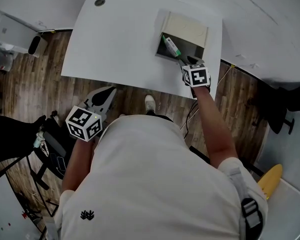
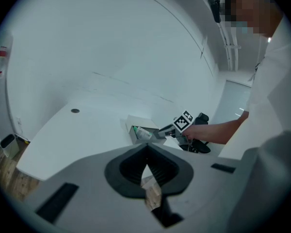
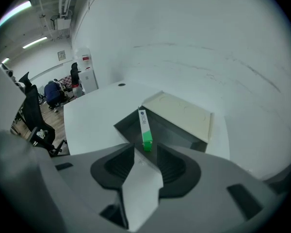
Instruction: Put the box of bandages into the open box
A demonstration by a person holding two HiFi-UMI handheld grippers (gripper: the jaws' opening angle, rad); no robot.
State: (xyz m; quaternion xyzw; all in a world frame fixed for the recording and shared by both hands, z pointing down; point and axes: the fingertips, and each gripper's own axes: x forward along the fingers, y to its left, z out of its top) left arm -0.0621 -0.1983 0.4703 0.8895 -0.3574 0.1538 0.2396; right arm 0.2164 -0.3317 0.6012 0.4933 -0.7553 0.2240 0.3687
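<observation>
An open box [image 1: 187, 28] with a cream lid and a dark inside sits at the far right of the white table [image 1: 120, 39]. The box of bandages [image 1: 170, 45], white with a green end, leans inside it. My right gripper [image 1: 182, 60] reaches to the box's near edge. In the right gripper view its jaws stand apart on either side of the green end of the box of bandages [image 3: 144, 125], with a gap on each side. My left gripper [image 1: 109, 92] hangs off the table by the person's body, its jaws together and nothing in them. The left gripper view shows the open box [image 2: 136, 125] and the right gripper [image 2: 157, 132].
A round cable hole [image 1: 99, 2] lies at the table's far left. A wall runs behind the table. A black office chair [image 1: 15, 139] stands on the wood floor at left, cables trail at the right table edge, and a yellow object [image 1: 270, 179] lies at lower right.
</observation>
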